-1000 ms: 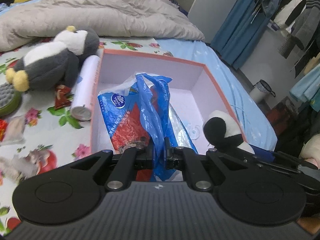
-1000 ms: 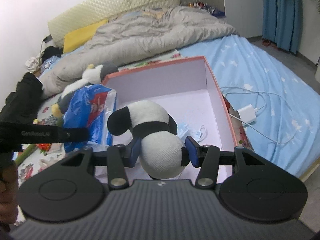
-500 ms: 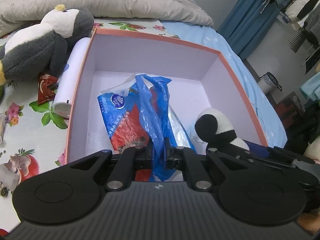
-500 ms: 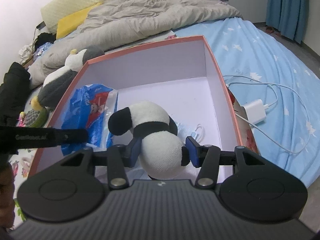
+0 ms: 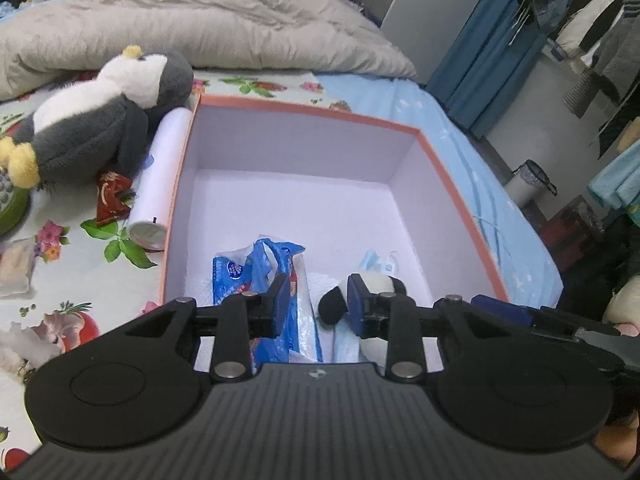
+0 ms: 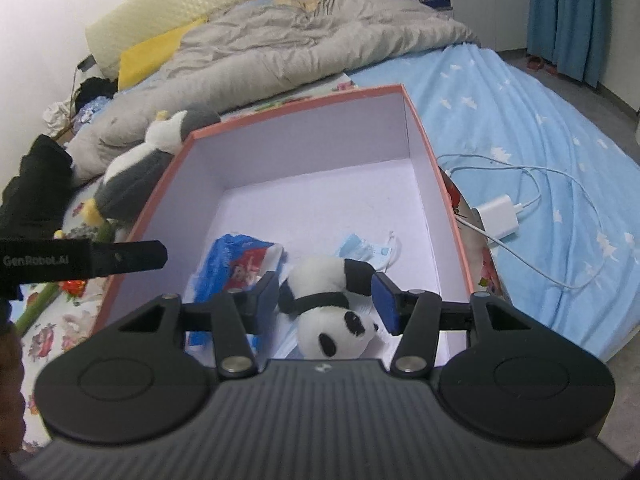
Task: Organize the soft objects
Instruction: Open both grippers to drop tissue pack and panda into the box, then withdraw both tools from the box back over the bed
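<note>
An orange-rimmed box [image 5: 448, 168] [image 6: 440, 184] with a pale inside sits on the bed. My left gripper [image 5: 318, 306] hangs over its near end; the jaws are opening and nothing is pressed between them. The blue plastic bag [image 5: 256, 276] [image 6: 236, 260] lies on the box floor, partly behind the left finger. A small panda plush [image 6: 332, 312] [image 5: 376, 284] lies face up in the box between the fingers of my right gripper [image 6: 324, 304]. The pads stand apart from it, so this gripper is open. A blue face mask [image 6: 360, 248] lies just beyond the panda.
A grey and white penguin plush [image 5: 100, 120] lies left of the box beside a white roll [image 5: 160, 184] and a red wrapper [image 5: 112, 200]. A white charger with its cable [image 6: 500, 216] lies right of the box. A grey duvet [image 6: 300, 40] is heaped behind.
The left jaws have opened and let the blue bag go; it now lies lower in the box. The panda has turned face up and lies loose between the right fingers.
</note>
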The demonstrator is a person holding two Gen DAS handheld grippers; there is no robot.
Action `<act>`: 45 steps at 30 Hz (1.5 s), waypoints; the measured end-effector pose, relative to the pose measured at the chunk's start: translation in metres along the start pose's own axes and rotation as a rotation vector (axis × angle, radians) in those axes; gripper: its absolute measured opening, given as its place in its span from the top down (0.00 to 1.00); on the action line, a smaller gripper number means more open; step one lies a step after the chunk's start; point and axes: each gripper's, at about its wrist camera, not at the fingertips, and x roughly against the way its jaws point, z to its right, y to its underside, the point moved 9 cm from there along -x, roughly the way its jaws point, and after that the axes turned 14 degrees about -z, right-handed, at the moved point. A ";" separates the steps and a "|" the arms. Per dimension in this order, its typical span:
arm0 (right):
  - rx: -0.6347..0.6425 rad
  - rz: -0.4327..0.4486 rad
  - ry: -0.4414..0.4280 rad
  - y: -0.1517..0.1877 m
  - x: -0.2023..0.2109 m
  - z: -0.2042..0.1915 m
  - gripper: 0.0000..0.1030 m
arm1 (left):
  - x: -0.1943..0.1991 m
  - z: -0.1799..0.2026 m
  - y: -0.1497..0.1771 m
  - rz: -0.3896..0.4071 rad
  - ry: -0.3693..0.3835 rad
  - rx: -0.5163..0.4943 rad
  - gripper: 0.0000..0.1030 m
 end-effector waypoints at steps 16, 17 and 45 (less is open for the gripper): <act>0.015 0.104 -0.011 0.045 0.077 -0.032 0.47 | 0.098 0.013 0.061 0.116 0.040 -0.009 0.65; 0.014 0.108 -0.012 0.048 0.080 -0.034 0.47 | 0.102 0.013 0.065 0.120 0.040 -0.013 0.65; 0.067 0.143 -0.049 0.140 0.121 -0.089 0.47 | 0.181 -0.026 0.189 0.183 -0.001 0.009 0.65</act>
